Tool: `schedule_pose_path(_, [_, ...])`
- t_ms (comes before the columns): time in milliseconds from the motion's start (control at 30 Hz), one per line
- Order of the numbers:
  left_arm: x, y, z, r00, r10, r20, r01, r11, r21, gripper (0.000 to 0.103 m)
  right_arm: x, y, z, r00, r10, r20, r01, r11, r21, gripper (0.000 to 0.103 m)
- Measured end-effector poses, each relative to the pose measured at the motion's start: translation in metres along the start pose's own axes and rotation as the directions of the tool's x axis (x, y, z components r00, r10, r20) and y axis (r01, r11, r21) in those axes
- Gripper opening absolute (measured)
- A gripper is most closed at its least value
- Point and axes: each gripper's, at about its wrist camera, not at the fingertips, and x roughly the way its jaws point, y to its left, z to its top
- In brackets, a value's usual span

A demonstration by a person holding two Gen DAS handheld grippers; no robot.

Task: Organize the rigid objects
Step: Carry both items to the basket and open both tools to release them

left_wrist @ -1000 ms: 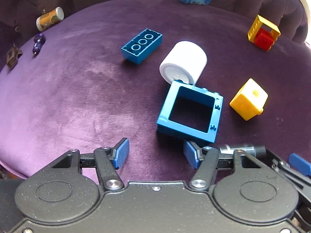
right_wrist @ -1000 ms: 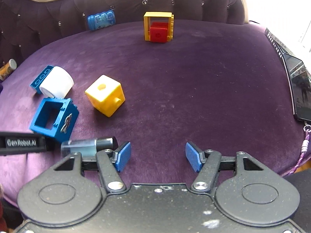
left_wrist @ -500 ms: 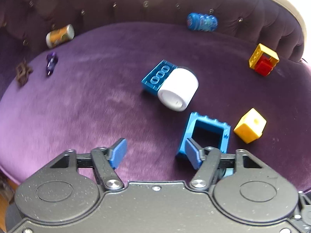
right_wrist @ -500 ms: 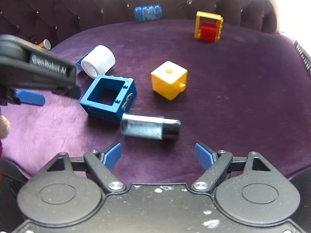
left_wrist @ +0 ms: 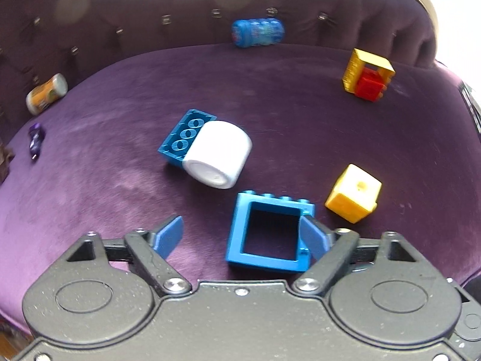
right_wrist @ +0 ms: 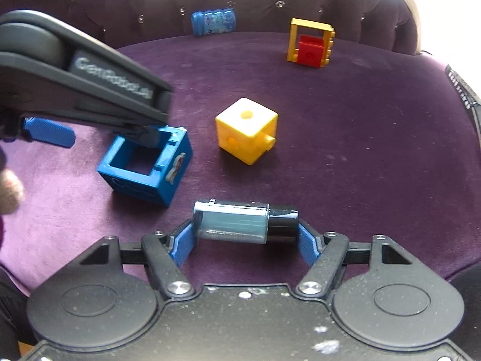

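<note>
The right gripper (right_wrist: 245, 240) is spread around the near clear vial (right_wrist: 245, 222) – likely light, slippery, endwise-held; the left gripper (left_wrist: 240, 237) is spread over the hollow blue frame block (left_wrist: 269, 236).

A hollow blue frame block (left_wrist: 269, 234) is lying open side up on the near part of the purple cushion, studs lining its far edge. To its right a yellow cube (left_wrist: 354, 193) is sitting tilted on one corner, a round hole showing in its upper face. Just beyond the frame a white cylinder (left_wrist: 218, 158) is lying on its side, touching a blue studded brick (left_wrist: 185, 137) behind it. Far right, a yellow frame (left_wrist: 368, 70) is standing upright with a red block (left_wrist: 369, 87) inside. A clear vial with a black cap (right_wrist: 245, 222) is lying crosswise nearest.
</note>
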Motion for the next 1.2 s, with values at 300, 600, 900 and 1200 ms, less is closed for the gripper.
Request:
schedule_pose_path(300, [0.039, -0.022, -0.004, 0.997, 0.031, -0.076, -0.025, 0.996, 0.084, 0.064, -0.008, -0.021, -0.007, 1.0, -0.026, -0.016, 0.026, 0.999, 0.043, 0.07])
schedule_pose_path(600, [-0.012, -0.007, -0.043, 0.998, 0.03, -0.058, -0.033, 0.999, -0.041, 0.06, -0.032, -0.045, -0.017, 1.0, -0.009, -0.005, 0.009, 0.996, 0.092, 0.07])
schedule_pose_path(900, [-0.08, -0.007, -0.116, 0.998, 0.058, -0.037, -0.06, 0.996, -0.059, 0.06, -0.081, -0.057, -0.052, 0.999, 0.045, 0.016, -0.046, 0.992, 0.116, 0.07])
schedule_pose_path(1200, [-0.106, -0.012, -0.179, 0.997, 0.029, -0.077, -0.037, 0.994, -0.106, 0.06, -0.135, -0.064, -0.094, 0.995, 0.089, 0.047, -0.093, 0.991, 0.098, 0.07])
